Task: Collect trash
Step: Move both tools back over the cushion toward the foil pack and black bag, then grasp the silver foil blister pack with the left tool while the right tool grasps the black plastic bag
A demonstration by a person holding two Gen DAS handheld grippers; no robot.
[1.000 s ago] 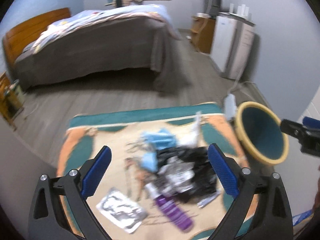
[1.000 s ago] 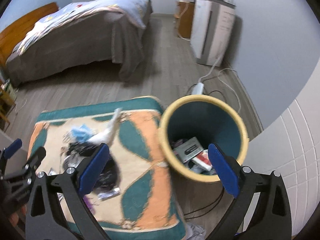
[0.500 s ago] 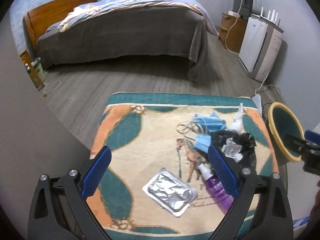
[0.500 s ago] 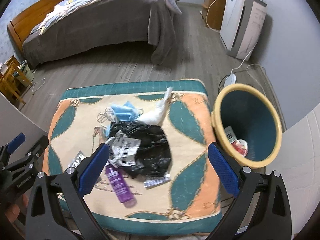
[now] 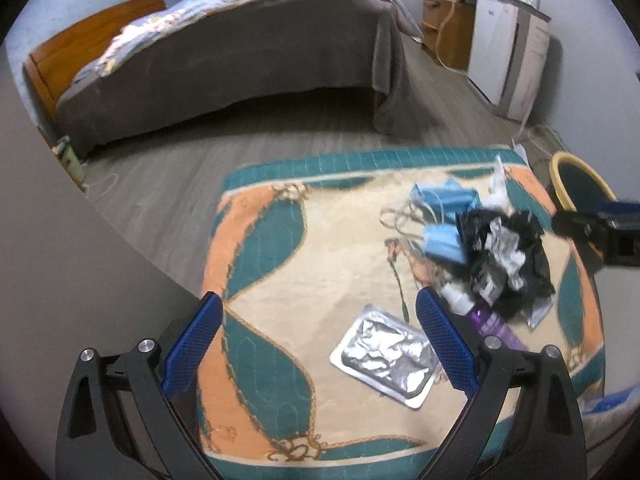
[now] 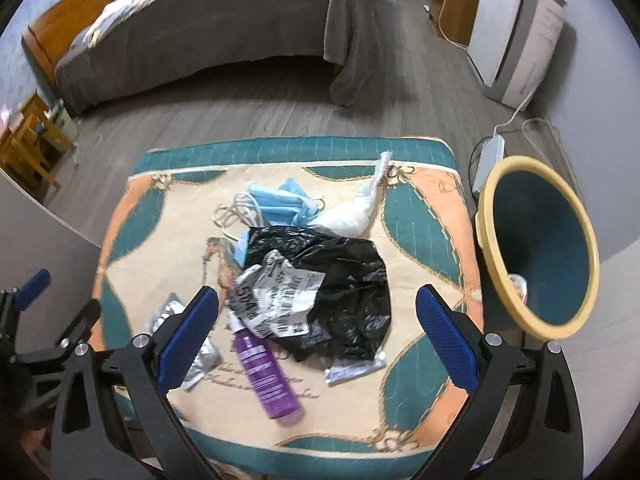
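Trash lies on a patterned cloth (image 6: 420, 232) over a low table: a black plastic bag (image 6: 352, 280) with a crumpled printed wrapper (image 6: 276, 300), a purple bottle (image 6: 266, 376), blue face masks (image 6: 280, 204), a white twisted tissue (image 6: 360, 208) and a silver foil pack (image 5: 386, 354). A yellow-rimmed bin (image 6: 540, 248) stands at the table's right. My left gripper (image 5: 320, 344) is open and empty above the cloth's near left. My right gripper (image 6: 316, 340) is open and empty above the bag and bottle.
A bed (image 6: 208, 28) with a grey cover stands across the wooden floor. A white appliance (image 6: 516, 28) and a wooden cabinet (image 6: 456, 4) line the right wall. A power strip (image 6: 490, 160) and cables lie on the floor behind the bin.
Both grippers have swung left, away from the bin and over the trash on the cloth. Both stay open and empty.
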